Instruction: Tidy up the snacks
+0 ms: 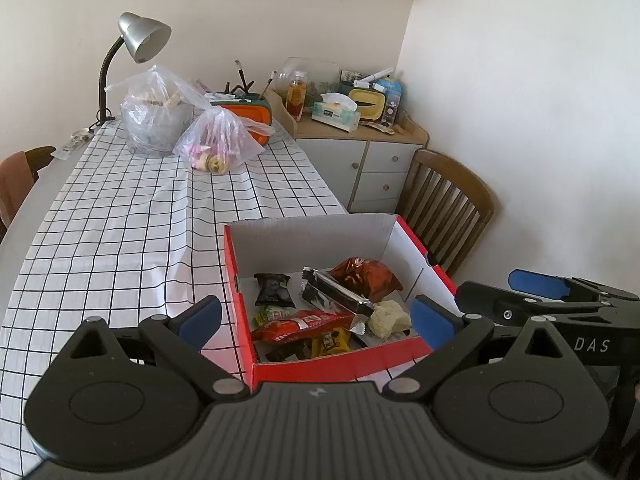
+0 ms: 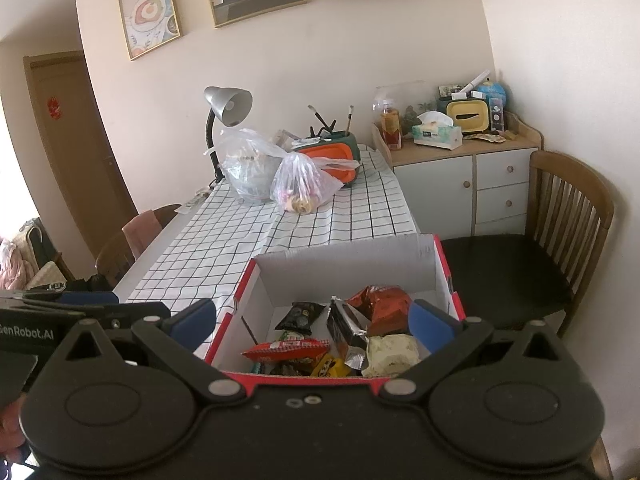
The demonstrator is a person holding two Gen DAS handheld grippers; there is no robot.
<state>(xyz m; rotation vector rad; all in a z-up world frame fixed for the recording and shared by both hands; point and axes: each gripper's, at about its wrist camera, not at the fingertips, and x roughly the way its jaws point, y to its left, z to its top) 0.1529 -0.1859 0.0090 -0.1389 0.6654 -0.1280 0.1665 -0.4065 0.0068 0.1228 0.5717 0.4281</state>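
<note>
- The left hand-held gripper (image 1: 316, 320) hangs spread wide, empty, straddling the near end of the red box (image 1: 340, 364).
- In the box lie a black packet (image 1: 273, 288), a long red wrapper (image 1: 296, 325), a yellow pack (image 1: 330, 342) and a pale lump (image 1: 389, 317).
- At 3 o'clock, the right hand-held gripper (image 1: 536, 286) sits beside the box.
- At 11 o'clock on the checked surface (image 1: 120, 220), two plastic bags (image 1: 218, 140) rest below a lamp (image 1: 140, 38).

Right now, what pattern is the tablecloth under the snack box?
White tablecloth with a thin black grid; clearest in the left wrist view.
</note>
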